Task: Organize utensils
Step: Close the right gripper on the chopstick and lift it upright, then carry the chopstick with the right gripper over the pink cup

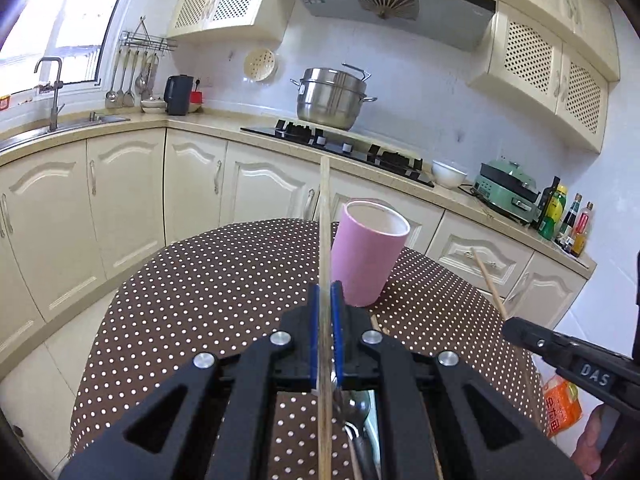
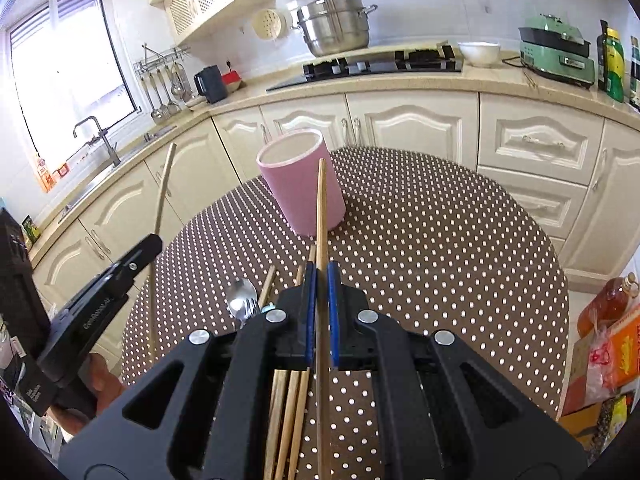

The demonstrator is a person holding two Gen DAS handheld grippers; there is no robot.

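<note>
While both my grippers pinch a chopstick each, the pink cup (image 2: 301, 184) stands upright on the dotted table (image 2: 440, 248), ahead of both. My right gripper (image 2: 321, 280) is clamped on its chopstick (image 2: 321, 208), whose long axis points straight at the cup, tip near the rim. My left gripper (image 1: 326, 300) grips another chopstick (image 1: 324, 216), passing just left of the cup. Spare chopsticks and a spoon (image 2: 241, 300) lie below.

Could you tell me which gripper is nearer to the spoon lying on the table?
Left. The left gripper, shut on a chopstick, hangs just above the spoon. The right gripper, holding its own chopstick, sits further to the spoon's right.
</note>
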